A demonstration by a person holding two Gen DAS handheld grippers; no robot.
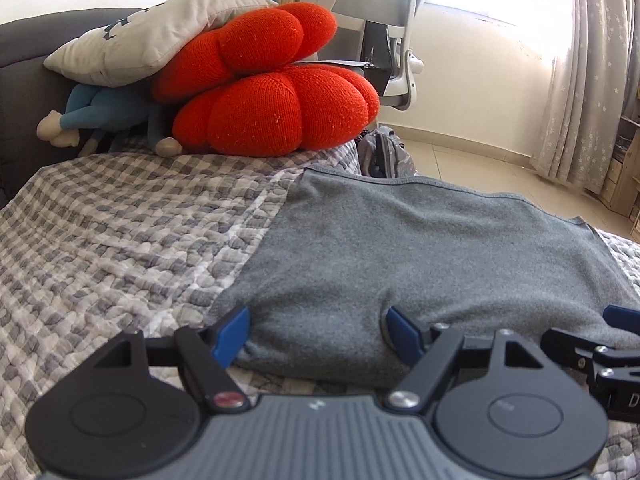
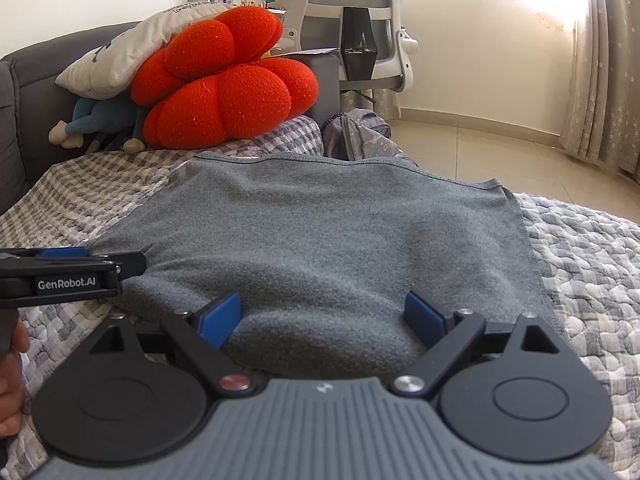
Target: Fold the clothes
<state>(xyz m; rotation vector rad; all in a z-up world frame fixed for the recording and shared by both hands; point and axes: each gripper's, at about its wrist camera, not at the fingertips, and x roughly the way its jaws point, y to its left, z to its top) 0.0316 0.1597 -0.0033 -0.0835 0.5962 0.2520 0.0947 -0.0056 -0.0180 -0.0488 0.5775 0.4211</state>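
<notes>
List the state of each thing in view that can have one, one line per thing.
left gripper: open, fingers straddling the near edge of the cloth
right gripper: open, fingers straddling the near edge of the cloth
grey fleece cloth: lying flat on the bed, near edge bunched up
checked quilt: spread over the bed
red knitted cushion: stacked on the bed, under the pillow
grey pillow: leaning on the cushion
backpack: on the floor beside the bed
</notes>
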